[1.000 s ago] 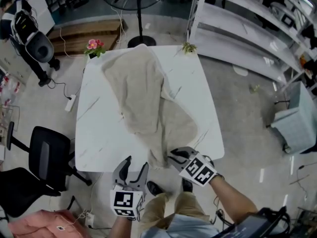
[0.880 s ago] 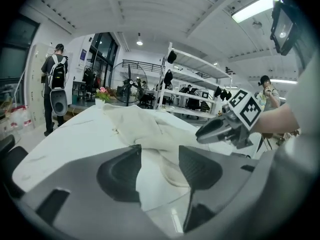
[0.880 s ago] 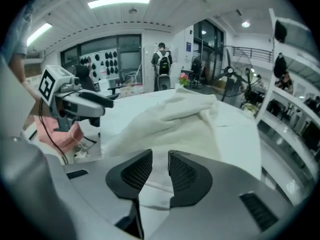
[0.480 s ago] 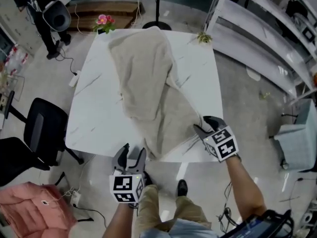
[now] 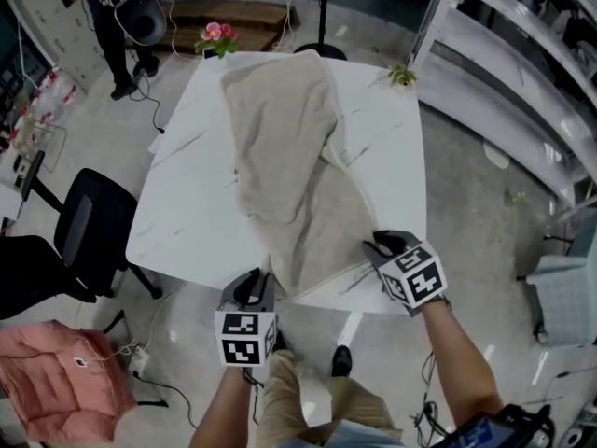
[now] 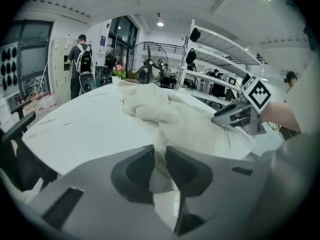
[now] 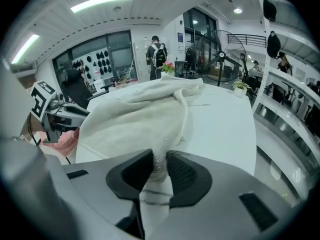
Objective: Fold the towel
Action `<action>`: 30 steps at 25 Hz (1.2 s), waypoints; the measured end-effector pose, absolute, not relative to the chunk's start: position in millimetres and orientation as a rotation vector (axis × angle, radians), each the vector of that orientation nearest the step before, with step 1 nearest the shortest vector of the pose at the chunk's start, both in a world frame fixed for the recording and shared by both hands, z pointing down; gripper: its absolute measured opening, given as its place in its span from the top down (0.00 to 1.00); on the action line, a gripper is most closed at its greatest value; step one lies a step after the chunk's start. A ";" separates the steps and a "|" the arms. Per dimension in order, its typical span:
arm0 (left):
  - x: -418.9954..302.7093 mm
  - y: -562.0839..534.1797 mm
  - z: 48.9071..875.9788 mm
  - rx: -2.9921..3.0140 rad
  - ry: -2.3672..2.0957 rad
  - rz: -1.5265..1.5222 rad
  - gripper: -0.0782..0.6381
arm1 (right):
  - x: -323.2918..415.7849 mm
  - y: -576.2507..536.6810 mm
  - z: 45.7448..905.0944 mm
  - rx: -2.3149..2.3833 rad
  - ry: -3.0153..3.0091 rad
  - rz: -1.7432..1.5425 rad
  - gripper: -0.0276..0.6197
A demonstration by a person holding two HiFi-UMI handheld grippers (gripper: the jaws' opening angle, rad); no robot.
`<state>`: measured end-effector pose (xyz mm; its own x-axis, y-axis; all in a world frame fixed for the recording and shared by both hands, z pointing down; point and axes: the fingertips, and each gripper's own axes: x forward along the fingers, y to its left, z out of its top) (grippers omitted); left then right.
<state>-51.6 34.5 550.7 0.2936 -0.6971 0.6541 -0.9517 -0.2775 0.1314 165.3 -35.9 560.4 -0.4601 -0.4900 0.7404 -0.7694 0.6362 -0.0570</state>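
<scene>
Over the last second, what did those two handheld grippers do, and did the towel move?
The right gripper slid rightwards along the table's near edge to the towel's right corner. The left gripper came up from below the table to the left corner. Both are closing, towel between their jaws. The towel's heap and table stayed put.

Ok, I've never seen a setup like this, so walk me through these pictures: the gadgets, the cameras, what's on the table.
No robot: a person holds a two-jaw gripper in each hand. One picture comes from a head camera looking down; the other two from cameras riding on the grippers. A rumpled towel lies on a white table, flowers at its far corner. The left gripper and right gripper are each closing their jaws on the towel's near edge.
</scene>
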 end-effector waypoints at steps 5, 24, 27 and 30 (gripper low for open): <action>-39.2 35.7 552.1 2.039 -1.432 0.678 0.85 | 169.0 -24.1 559.2 0.972 -2.147 0.492 0.88; -53.1 145.7 517.1 1.849 -1.629 0.363 0.86 | 214.9 74.5 554.0 0.999 -2.243 0.723 0.88; -50.7 141.5 505.0 1.869 -1.640 0.335 0.86 | 217.0 72.7 554.1 0.992 -2.261 0.679 0.87; -47.2 131.5 490.4 1.894 -1.654 0.324 0.86 | 217.8 66.6 550.3 0.975 -2.294 0.639 0.84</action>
<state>-47.2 131.5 490.4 0.1948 -0.8150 0.5457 -0.9607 -0.0463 0.2738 217.8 66.6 550.3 -0.5778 -0.4889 0.6535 -0.7564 0.6217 -0.2036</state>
